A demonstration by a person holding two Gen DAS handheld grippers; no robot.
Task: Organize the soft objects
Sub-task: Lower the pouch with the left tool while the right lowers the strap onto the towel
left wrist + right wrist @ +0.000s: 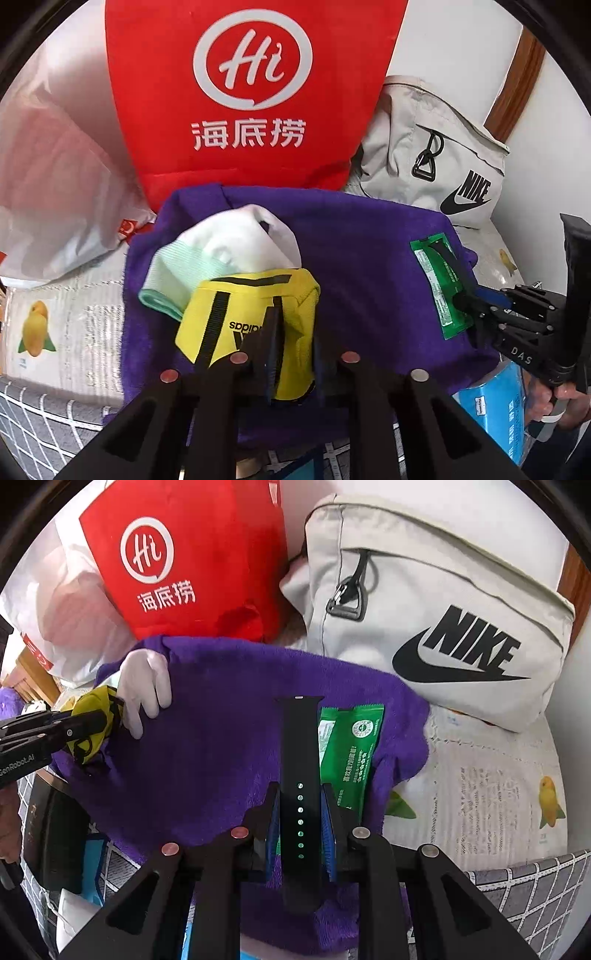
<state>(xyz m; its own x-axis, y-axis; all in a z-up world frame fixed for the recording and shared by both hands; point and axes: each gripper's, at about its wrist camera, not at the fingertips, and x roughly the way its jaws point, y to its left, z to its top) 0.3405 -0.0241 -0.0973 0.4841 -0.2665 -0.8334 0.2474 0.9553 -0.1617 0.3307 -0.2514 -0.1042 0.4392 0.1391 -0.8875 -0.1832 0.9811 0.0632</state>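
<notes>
Your left gripper (291,332) clamped on yellow fabric Adidas pouch (236,317); right gripper (301,808) pinching black perforated rubber watch strap (300,775), both over fuzzy purple towel (221,720).

We see a soft purple towel (221,738) with bare room in its middle, between a yellow cloth pouch (255,325) on the left and a green foil packet (351,753) on the right. At the far side a big red bag (243,92) and a grey cloth backpack (443,609) stand like a wall. A white sock (229,247) lies just past the pouch.
</notes>
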